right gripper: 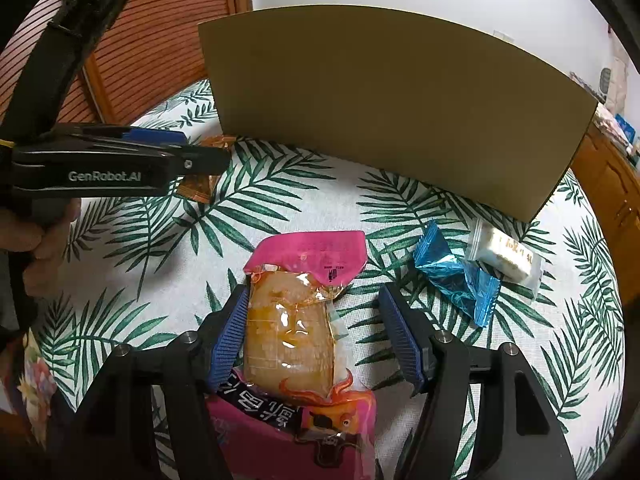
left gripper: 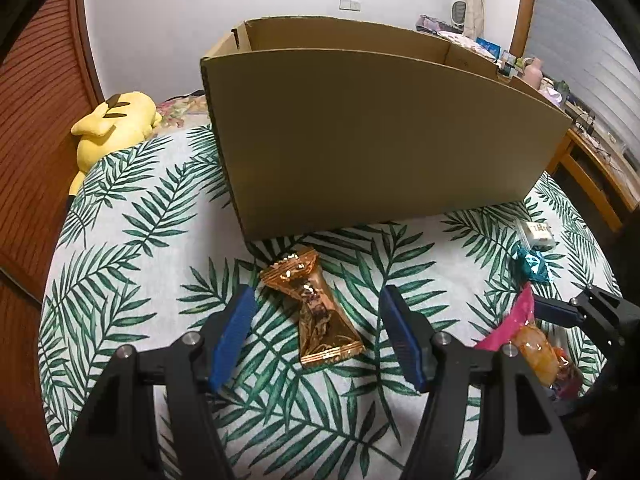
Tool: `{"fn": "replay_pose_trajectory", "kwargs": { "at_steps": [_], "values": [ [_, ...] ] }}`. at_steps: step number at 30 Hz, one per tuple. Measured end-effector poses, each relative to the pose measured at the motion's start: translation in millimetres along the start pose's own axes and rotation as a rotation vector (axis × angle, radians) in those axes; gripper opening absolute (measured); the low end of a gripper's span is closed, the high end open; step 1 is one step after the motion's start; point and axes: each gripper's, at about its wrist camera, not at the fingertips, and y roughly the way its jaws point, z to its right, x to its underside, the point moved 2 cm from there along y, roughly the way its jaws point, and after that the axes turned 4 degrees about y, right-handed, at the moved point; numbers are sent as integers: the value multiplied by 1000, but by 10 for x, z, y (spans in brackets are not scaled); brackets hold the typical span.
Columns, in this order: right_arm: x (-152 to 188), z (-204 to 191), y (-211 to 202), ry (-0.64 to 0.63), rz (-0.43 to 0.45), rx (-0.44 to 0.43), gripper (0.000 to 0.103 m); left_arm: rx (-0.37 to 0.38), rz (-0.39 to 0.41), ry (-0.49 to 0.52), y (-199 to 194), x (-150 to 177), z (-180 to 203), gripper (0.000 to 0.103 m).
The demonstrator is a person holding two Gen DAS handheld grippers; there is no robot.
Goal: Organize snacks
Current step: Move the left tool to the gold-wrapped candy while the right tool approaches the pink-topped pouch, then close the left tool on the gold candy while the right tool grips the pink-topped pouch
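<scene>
Left gripper jaws apart, straddling gold wrapper, lower centre, untouched. Right gripper jaws apart around pink packet; contact unclear, bottom edge cut off. Cardboard box interior hidden.

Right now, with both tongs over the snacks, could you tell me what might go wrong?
1. The cardboard box has a tall near wall; a low lift could knock a snack against it.
2. The pink packet sits off-centre between the right tongs, against one pad, so it may twist when gripped.
3. The gold wrapper looks slick and crinkled; the left tongs might slip.
</scene>
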Motion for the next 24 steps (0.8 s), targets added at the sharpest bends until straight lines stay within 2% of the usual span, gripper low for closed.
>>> {"fn": "replay_pose_trajectory", "kwargs": {
  "at_steps": [7, 12, 15, 18, 24],
  "values": [
    [-6, 27, -13, 10, 3, -12, 68, -4, 9, 5, 6, -6, 28, 47],
    [-4, 18, -2, -4, 1, 3, 68, -8, -12, 8, 42, 30, 56, 44],
    [-2, 10, 1, -7, 3, 10, 68, -11, -11, 5, 49, 48, 52, 40],
    [-1, 7, 3, -7, 3, 9, 68, -10, -15, -2, 62, 63, 28, 19],
    [-8, -6, 6, -7, 4, 12, 68, 18, 13, -6, -33, 92, 25, 17]
  ]
}}
